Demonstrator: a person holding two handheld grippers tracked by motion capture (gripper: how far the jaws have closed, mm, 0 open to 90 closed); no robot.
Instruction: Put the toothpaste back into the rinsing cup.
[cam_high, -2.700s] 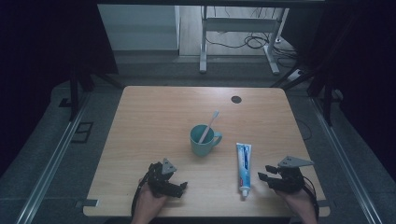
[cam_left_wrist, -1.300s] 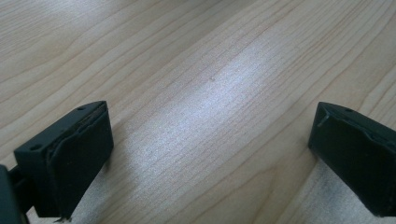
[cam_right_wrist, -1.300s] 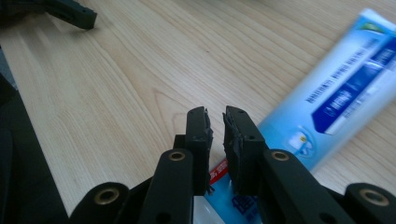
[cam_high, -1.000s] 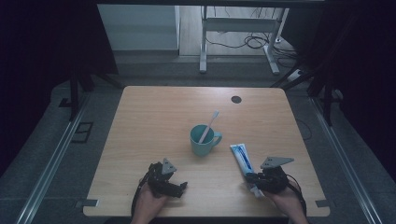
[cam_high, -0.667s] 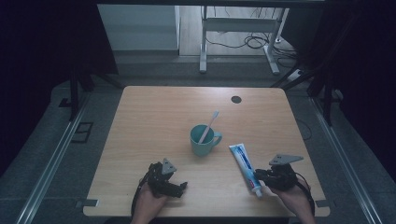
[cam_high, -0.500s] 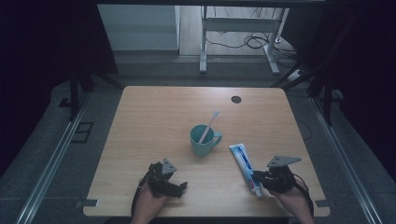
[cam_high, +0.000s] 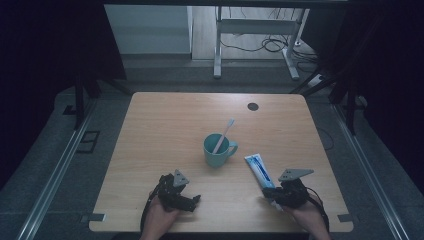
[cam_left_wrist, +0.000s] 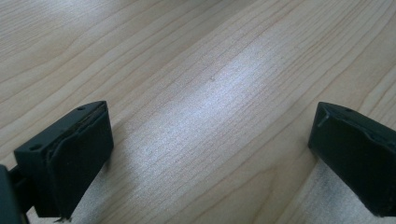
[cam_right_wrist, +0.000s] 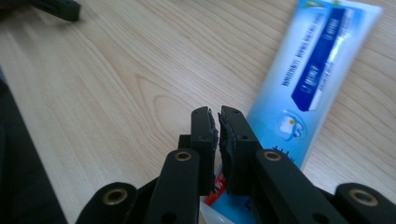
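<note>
A blue and white toothpaste tube (cam_high: 258, 169) lies flat on the wooden table (cam_high: 165, 130), right of a teal mug (cam_high: 217, 150) that holds a white toothbrush (cam_high: 223, 134). My right gripper (cam_high: 267, 192) sits at the tube's near end. In the right gripper view its jaws (cam_right_wrist: 218, 121) are pressed together just above that end of the tube (cam_right_wrist: 308, 79), with nothing seen between the tips. My left gripper (cam_high: 192, 200) rests near the front edge, left of the mug. Its jaws (cam_left_wrist: 210, 154) stand wide apart over bare wood.
A small dark round hole (cam_high: 253, 106) sits near the table's far right corner. Beyond the table are a dark floor, metal rails and a stand with cables. The left gripper's jaw (cam_right_wrist: 56, 7) shows at the top left of the right gripper view.
The tube's near end has swung to the right, so the tube now lies slanted. My right gripper moved left to that end and stays there. The left gripper has not moved.
</note>
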